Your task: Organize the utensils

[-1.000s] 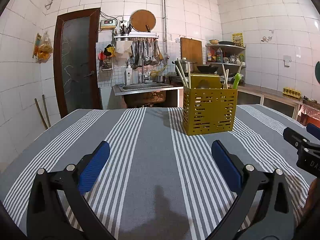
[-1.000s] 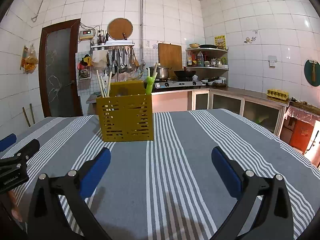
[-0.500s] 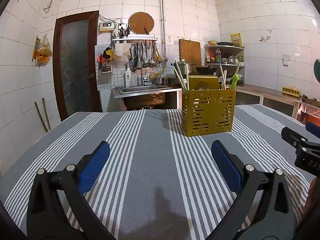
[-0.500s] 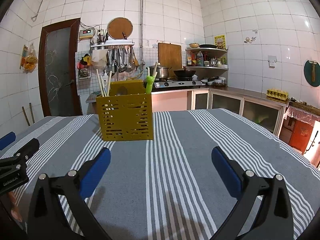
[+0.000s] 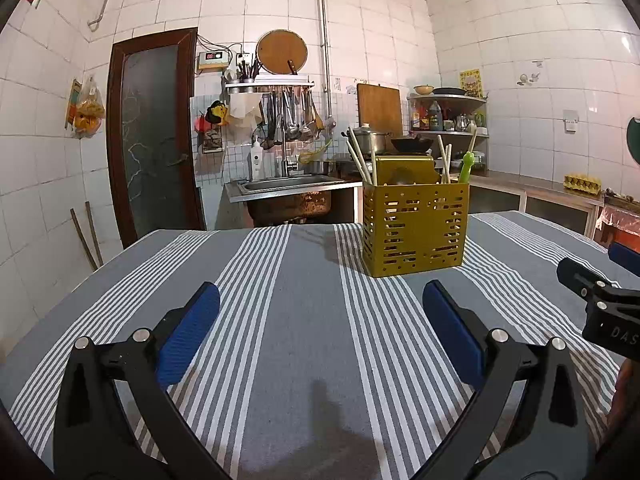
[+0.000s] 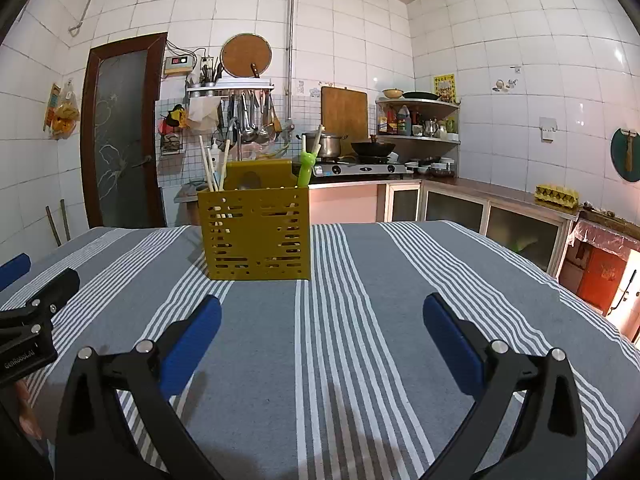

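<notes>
Yellow utensil holder (image 5: 416,232) upright on the striped bench (image 5: 300,320).
It is a slotted box; pale chopsticks (image 5: 360,158) lean out on both sides, a green utensil (image 6: 305,168) at one corner.

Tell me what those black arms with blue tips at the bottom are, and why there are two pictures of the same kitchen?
Those are two grabbing tools, a bit like big tongs. A person holds one in each hand, and each tool has a small camera looking forward along its blue-padded jaws. So one picture comes from the left gripper and the other from the right gripper. That is why you see the same kitchen twice, from slightly different spots. Each camera also catches a bit of the other tool at its edge.

Both tools have their jaws wide apart and hold nothing right now.

In front of them is a table with a grey striped tablecloth. On it stands a yellow utensil holder full of slots. Pale chopsticks and a green utensil stick up out of it.
</notes>
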Tool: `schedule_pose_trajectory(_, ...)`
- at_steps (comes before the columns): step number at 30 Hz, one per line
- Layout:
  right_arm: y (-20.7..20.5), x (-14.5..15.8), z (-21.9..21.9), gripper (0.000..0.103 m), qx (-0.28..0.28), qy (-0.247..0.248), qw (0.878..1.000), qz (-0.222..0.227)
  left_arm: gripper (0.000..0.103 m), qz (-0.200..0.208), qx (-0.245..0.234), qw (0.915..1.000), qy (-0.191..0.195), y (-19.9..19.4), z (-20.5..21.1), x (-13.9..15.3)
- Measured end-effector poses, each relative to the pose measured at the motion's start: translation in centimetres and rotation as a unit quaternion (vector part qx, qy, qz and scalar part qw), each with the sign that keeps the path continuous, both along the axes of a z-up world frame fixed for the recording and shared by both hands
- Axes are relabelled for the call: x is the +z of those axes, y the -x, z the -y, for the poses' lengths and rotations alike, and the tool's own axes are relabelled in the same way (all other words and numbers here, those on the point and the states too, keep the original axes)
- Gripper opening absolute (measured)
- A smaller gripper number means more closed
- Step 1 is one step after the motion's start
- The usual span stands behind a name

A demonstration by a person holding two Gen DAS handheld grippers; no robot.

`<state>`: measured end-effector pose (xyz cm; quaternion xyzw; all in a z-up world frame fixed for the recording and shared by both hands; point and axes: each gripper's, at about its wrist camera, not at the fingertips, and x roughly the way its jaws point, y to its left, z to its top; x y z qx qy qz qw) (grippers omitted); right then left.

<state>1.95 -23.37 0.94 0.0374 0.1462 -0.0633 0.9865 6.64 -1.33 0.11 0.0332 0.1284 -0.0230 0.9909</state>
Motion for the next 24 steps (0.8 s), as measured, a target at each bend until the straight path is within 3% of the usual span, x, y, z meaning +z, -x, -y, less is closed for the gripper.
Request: schedule_pose_trajectory(24,0.17,0.09,-0.03,0.099,0.006,0.003,1.000,0.000,0.098,0.005,0.001,1.0000,-0.001,0.51,0.19,0.13)
